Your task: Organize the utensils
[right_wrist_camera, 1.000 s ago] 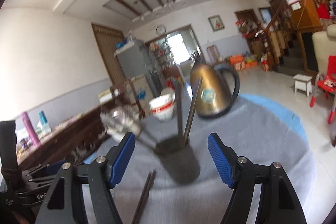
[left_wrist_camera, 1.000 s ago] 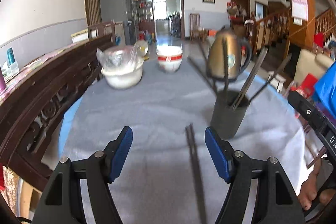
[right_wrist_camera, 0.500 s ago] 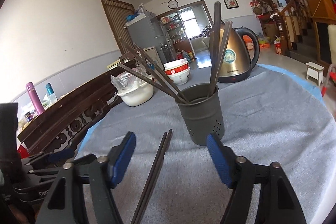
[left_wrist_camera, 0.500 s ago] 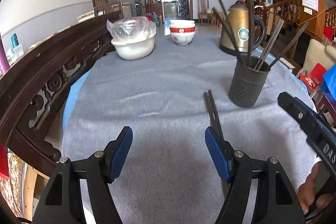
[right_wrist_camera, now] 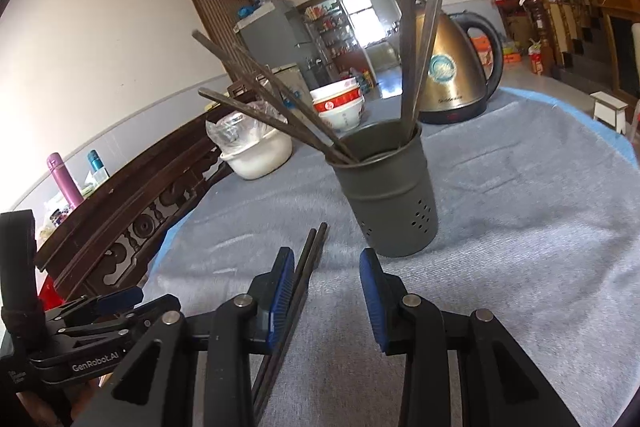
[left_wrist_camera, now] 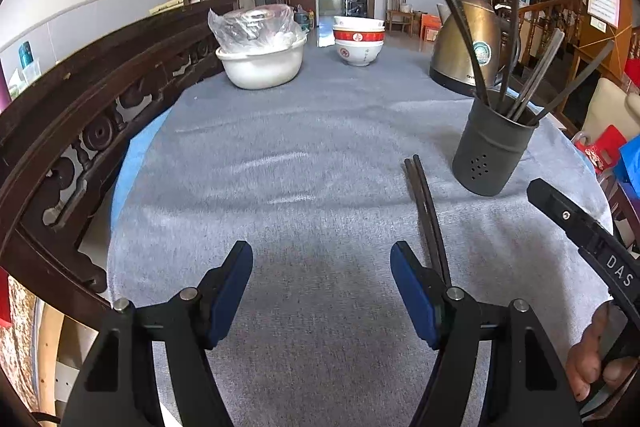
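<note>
**Chopsticks lie along the R gripper's line, hard by its left pad**

The loose chopstick pair (right_wrist_camera: 310,259) lies flat on the grey cloth (right_wrist_camera: 520,227), well in from the table edge, just short of the dark holder (right_wrist_camera: 386,195). Long axis runs near-parallel to the R gripper (right_wrist_camera: 326,291), tips toward the holder. Pair sits inside the jaws, against the left pad; right pad clear, so not clamped yet. R is nearer; L gripper (left_wrist_camera: 322,291) stands wide, nothing between, pair just outside its right pad.

Vs. earlier frames: R jaws have just been closing, w/ the pair between them; both views sit lower over the cloth, holder looms larger.
</note>
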Tool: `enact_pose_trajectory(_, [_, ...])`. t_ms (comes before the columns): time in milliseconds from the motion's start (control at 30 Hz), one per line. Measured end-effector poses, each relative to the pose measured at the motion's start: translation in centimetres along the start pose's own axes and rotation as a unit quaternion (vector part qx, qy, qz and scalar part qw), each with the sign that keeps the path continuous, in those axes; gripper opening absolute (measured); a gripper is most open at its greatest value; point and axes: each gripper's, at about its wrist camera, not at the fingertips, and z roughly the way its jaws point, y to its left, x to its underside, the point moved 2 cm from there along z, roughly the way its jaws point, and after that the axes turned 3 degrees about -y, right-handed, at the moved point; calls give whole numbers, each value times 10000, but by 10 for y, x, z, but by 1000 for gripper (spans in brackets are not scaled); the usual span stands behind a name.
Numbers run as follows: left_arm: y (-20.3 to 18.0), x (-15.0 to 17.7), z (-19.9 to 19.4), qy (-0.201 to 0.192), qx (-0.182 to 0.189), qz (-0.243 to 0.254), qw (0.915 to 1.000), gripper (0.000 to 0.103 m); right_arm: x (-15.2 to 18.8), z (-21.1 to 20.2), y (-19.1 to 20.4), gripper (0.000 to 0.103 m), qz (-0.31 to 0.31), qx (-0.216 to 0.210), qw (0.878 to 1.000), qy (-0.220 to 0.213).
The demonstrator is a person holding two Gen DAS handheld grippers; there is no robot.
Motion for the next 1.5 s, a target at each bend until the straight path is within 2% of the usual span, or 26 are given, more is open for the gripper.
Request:
enact_pose_trajectory(200, [1,-1,6,36,-34,-12,10000,72,4,14,-16,38,260,-57,9996,69])
enact_pose_trajectory(367, [-2,-1,16,150,56,-61,9999,72,9,25,-51,38,1180,-317,9920,314])
enact_pose_trajectory(433, [-5,-2,21,211,141,-83,9996,72,11,25,-64,38,1525,-375,9872,273])
enact_pose_trajectory(833, [-37,3,37,458,389,375,9975,72,12,31,-61,39,1473,-556,9869,359])
enact_pose_trajectory(1267, [-30,18,32,727,98,390,9965,72,14,39,-58,39,1450,-663,9856,560])
enact_pose_trajectory(1500, [-28,13,30,783,-114,413,9960,72,15,41,-55,39,1417,-759,9851,612])
